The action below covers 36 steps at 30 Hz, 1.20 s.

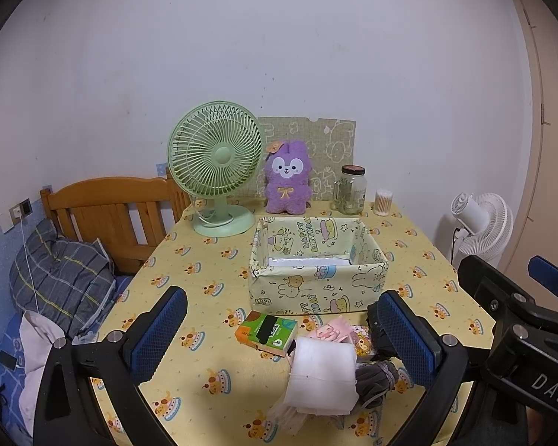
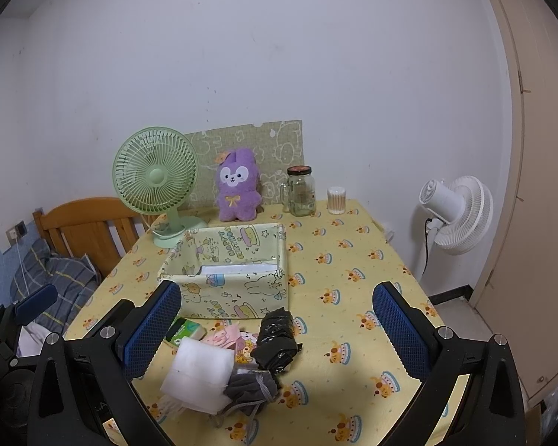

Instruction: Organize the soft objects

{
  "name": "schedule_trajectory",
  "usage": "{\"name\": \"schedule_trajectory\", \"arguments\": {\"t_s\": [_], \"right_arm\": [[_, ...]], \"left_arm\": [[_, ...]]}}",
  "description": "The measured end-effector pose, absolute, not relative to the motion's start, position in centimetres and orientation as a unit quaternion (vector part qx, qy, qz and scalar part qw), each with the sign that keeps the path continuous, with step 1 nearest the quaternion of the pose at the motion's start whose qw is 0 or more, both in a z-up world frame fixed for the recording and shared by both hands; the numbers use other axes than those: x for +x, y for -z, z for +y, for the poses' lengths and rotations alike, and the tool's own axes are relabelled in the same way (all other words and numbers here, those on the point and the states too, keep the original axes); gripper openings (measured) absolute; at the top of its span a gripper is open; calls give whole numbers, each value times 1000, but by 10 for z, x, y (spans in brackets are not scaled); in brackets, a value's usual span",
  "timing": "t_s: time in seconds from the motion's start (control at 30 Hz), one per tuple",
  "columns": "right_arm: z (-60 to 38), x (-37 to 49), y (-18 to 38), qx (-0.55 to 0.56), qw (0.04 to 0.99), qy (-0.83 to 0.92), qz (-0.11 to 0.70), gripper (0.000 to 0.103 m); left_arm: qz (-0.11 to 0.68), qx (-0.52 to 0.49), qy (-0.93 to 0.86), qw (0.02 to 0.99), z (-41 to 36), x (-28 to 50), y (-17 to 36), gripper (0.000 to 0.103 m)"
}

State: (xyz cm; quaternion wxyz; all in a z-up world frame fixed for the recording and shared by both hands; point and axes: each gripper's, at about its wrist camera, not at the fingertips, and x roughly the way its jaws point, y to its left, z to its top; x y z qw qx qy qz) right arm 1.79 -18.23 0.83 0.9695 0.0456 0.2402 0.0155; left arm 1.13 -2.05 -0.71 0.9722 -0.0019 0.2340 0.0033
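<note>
Left wrist: patterned box point(image 1: 316, 290) holds white sheet point(image 1: 308, 261).

The left gripper point(image 1: 284, 338) is held low and level, its jaws spread wide, with the blue-padded fingers point(image 1: 160, 330) angling outward from each other and nothing between the pads. The right gripper point(image 2: 279, 330) sits in the same pose, jaws fully parted, its blue pads point(image 2: 400, 330) facing inward across an unfilled gap. The two are side by side: in the left wrist view the right gripper's black frame and one blue pad show just outside the right jaw, and in the right wrist view the left gripper shows just outside the left jaw.
</note>
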Motion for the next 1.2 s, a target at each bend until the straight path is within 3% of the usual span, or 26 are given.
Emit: {"name": "schedule_trajectory", "arguments": {"t_s": [0.77, 1.2], "right_arm": [[-183, 17, -8, 43, 969, -13, 243, 103], [-179, 34, 12, 35, 963, -5, 268, 99]], "left_arm": [[235, 1, -7, 972, -21, 13, 7, 101], [263, -1, -6, 965, -21, 28, 33, 99]]}}
